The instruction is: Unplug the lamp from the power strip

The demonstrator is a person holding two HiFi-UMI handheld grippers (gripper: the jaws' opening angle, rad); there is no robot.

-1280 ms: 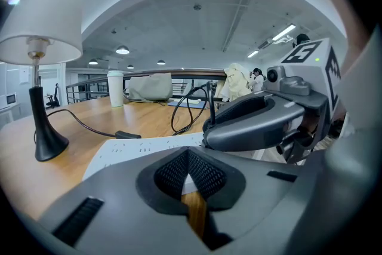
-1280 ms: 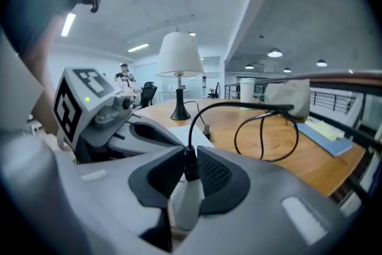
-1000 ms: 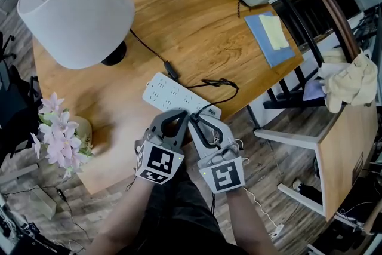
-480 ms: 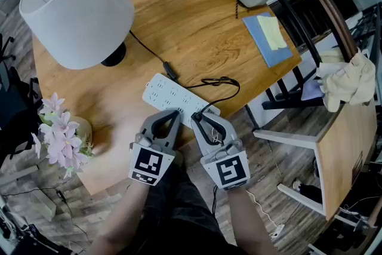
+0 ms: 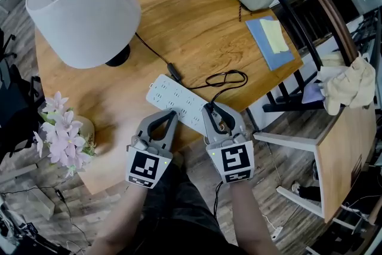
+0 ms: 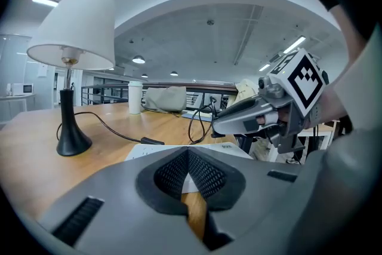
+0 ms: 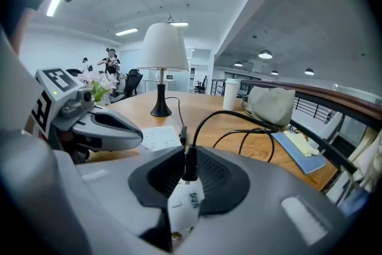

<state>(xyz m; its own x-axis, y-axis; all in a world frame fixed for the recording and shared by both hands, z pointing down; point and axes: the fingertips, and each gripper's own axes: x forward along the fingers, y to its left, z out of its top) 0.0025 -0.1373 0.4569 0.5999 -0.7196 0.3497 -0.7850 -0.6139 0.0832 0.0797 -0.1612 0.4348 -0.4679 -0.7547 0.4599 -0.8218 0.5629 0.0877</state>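
Right gripper, clamped on the lamp's white plug, has drawn it clear of the power strip, so the unplugging looks done.

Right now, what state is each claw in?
Left claw: closed, nothing in it.
Right claw: closed on the white plug.

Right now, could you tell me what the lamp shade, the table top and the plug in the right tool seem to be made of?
The lamp shade looks like fabric or paper: matte white, no glare. The table top is wood or wood-look laminate: visible grain, slight sheen. The plug is likely smooth white plastic with printed lettering.
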